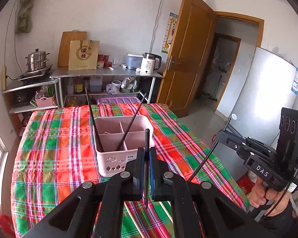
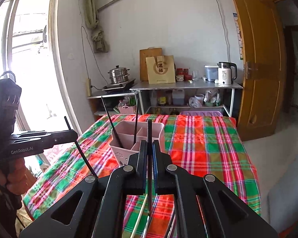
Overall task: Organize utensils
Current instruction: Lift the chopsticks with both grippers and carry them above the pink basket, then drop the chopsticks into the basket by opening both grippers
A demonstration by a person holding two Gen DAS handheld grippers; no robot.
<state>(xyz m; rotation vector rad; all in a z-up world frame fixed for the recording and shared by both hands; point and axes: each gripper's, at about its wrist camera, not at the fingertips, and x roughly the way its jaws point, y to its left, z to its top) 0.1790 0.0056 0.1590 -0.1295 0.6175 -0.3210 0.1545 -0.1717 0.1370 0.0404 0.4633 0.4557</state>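
**Both grippers clamped on black chopsticks above plaid table**

Left wrist view: the left gripper fills the bottom centre, black jaws pinched narrow on a thin black chopstick that stands near upright, its top poking above the fingertips and its lower end showing below the pads. Just beyond it, on a table w/ a red-green-pink plaid cloth, sits a pale pink plastic utensil caddy split into four compartments. Two more black chopsticks lean in the caddy's near compartments, crossing outward in a V. At right, a person's hand grips the handle of the right gripper, seen from the side; a black chopstick slants down from its tip. A pale wooden stick lies on the cloth under the left gripper.

Right wrist view: the right gripper sits bottom centre, jaws closed narrow on its black chopstick, near upright in front of the pink caddy. Two black chopsticks stand in the caddy. At left the other gripper appears side-on, held over the table's edge, w/ its chopstick angled down. Pale sticks lie on the cloth below.
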